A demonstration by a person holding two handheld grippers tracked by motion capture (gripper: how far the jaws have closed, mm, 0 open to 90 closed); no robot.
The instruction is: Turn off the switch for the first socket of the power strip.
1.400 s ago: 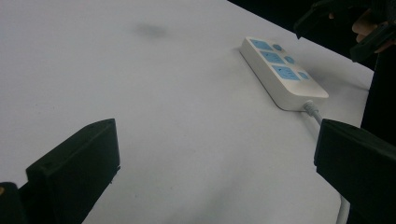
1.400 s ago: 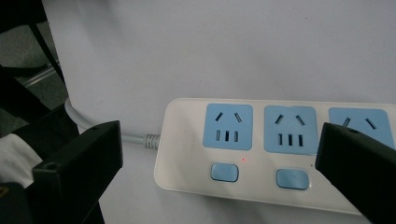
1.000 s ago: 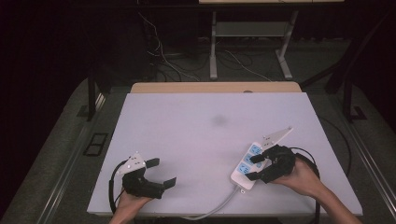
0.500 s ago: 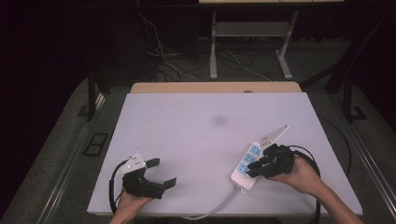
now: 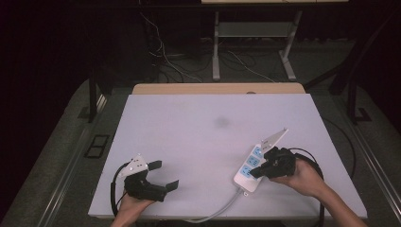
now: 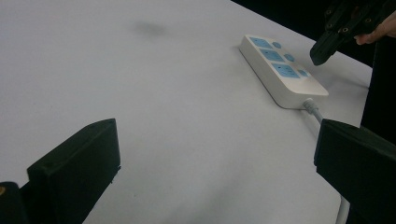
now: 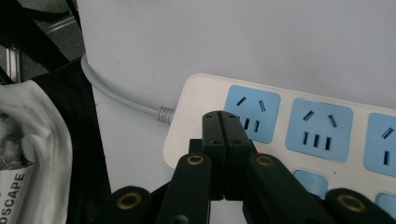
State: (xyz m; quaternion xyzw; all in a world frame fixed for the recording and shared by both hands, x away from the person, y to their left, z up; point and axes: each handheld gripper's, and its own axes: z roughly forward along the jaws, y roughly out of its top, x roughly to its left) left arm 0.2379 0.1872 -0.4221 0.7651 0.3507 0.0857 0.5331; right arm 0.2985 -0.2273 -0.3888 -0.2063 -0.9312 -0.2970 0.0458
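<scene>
Right gripper view: right gripper [image 7: 223, 122] jaws together over power strip [image 7: 299, 126]; left gripper [image 5: 163, 176] jaws apart.

We see the white table [image 5: 198, 142] bare across its far half and centre, so a gripper could pass freely there. The one obstacle on the surface is the power strip [image 5: 249, 169] near the right front corner, lying at an angle, with its grey cord [image 5: 215, 213] running off the front edge. The right gripper [image 5: 261, 169], jaws pressed together, hangs over the strip's cord end. The left gripper [image 5: 164, 175] sits near the front left, jaws spread wide, with clear surface between it and the strip
</scene>
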